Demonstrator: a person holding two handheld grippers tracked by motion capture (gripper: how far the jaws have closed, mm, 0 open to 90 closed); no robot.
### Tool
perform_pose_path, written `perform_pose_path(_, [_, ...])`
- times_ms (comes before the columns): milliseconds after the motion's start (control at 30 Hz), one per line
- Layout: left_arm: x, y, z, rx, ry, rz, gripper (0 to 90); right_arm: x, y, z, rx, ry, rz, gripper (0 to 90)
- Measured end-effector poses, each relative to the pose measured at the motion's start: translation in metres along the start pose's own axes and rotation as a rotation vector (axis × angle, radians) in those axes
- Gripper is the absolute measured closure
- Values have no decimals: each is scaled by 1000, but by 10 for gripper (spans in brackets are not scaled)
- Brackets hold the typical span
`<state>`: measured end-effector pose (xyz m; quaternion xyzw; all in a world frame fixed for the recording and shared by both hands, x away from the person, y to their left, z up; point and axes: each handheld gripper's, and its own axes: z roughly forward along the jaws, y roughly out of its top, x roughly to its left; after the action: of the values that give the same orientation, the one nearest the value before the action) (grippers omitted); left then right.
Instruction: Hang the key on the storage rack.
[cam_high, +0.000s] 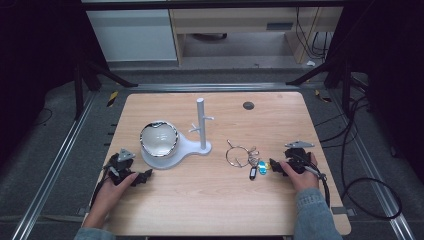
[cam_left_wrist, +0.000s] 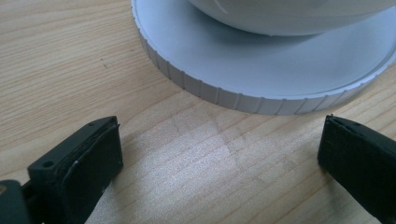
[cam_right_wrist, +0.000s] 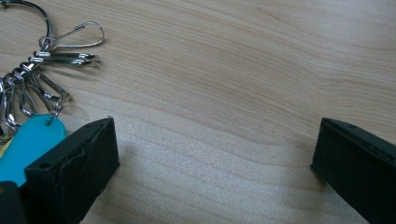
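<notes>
The desk (cam_high: 210, 200) is a pale wood top with rounded corners, standing on dark flooring between metal rails, with cabinets beyond its far edge. Nothing has been picked up yet, as I read it: both of my grippers rest low on the desk with nothing in them, so the work is at its start.

The largest thing is the white stand (cam_high: 176, 148) left of the desk's centre, a round ribbed base with an upright post (cam_high: 201, 122) that carries short pegs. A glossy bowl (cam_high: 158, 138) sits on the round part of the base. The pegs are bare. My guess is that the key ring belongs on one of them, which would leave the grasp, the lift and the hanging all to do.

The key ring (cam_high: 239, 152) lies flat toward the right edge, well apart from the stand: a large wire loop with a bunch of small clips (cam_right_wrist: 32, 88), a blue tag (cam_right_wrist: 30, 140) and a dark fob (cam_high: 253, 173). A yellowish piece may lie under the blue tag, but too little shows to be sure.

My left gripper (cam_high: 141, 176) lies near the left front corner, jaws spread wide, aimed at the stand's ribbed rim (cam_left_wrist: 233, 95) and just short of it. My right gripper (cam_high: 273, 165) comes in from the right edge, hand low on the desk, jaws equally wide. Its nearer jaw lies just beside the blue tag, and only bare wood shows between the two jaws.
</notes>
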<state>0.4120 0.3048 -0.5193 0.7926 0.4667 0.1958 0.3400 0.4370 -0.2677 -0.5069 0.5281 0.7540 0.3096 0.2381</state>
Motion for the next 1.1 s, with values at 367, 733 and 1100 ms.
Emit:
perform_pose_path(367, [0, 0, 0, 2, 1, -2, 0, 0, 4, -3, 20, 13, -11, 114])
perform_pose_path(733, [-1, 0, 0, 2, 5, -4, 0, 10, 45, -15, 155, 114, -220, 371])
perform_pose_path(1100, [-1, 0, -1, 4, 4, -2, 0, 20, 87, -21, 264, 192, -383, 593])
